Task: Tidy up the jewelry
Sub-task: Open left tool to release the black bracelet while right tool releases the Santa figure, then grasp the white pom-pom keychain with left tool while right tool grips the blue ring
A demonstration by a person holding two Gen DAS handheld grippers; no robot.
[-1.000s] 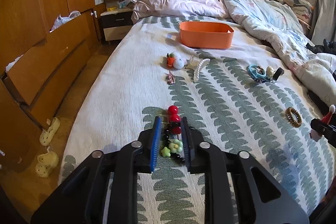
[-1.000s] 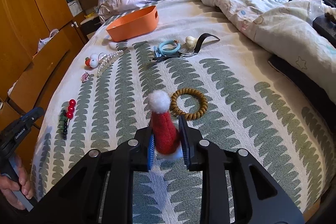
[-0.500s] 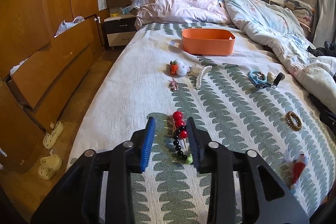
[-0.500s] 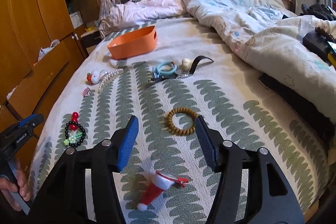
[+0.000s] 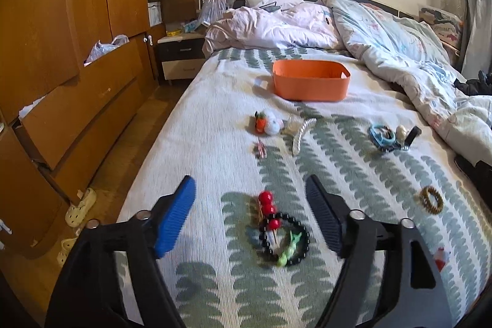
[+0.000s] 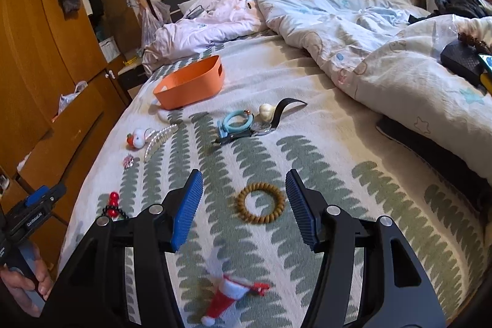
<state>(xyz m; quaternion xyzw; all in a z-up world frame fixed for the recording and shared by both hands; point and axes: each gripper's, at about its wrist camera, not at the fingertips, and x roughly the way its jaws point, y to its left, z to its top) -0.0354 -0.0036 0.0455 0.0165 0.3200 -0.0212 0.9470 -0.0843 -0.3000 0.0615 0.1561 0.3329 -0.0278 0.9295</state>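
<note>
While the black bead bracelet (image 5: 284, 239) with its red cherry clip (image 5: 267, 206) lies on the bedspread (image 5: 209, 143) between the spread fingers, the left gripper (image 5: 250, 205) stands wide apart, holding nothing. The right gripper (image 6: 244, 195), equally wide and empty-handed, frames the wooden bead ring (image 6: 260, 206); the Santa-hat clip (image 6: 229, 298) lies beneath it.

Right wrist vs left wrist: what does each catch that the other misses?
Right wrist only: the hand holding the left gripper, and the watch strap in clear view. Left wrist only: the full black bead bracelet ring with its green charm, plus slippers on the floor. Both: orange bin, brown ring bracelet, Santa hat clip, blue ring, pearl clip.
</note>
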